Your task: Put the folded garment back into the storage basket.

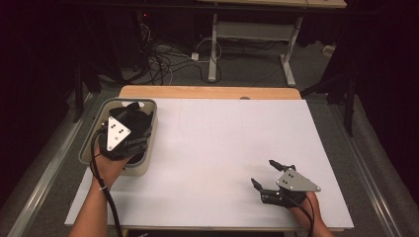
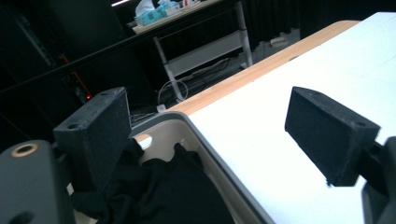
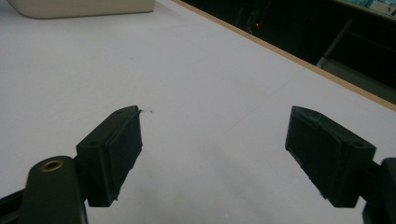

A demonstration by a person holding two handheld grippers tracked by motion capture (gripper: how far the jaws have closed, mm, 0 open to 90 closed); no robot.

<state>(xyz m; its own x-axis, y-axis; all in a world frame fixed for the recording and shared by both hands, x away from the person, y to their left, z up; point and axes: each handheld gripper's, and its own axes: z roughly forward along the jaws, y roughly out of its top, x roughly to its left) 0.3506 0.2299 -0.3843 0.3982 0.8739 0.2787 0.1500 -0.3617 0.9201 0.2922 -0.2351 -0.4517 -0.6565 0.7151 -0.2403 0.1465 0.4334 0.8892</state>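
Right tongs (image 1: 263,174) spread wide over the white table (image 1: 222,148); left tongs (image 2: 205,135) released above black cloth (image 2: 159,196) in bin (image 1: 150,129).

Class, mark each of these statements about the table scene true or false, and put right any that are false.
1. The black cloth lies in the bin. True.
2. The left gripper is clamped on the cloth. False: its jaws stand wide apart above it, with nothing pressed between them.
3. The right gripper is open over the bare white table. True.
4. The bin stands at the table's right edge. False: in the high view it sits at the left edge.
5. The right gripper holds a cup. False: nothing is between its jaws.
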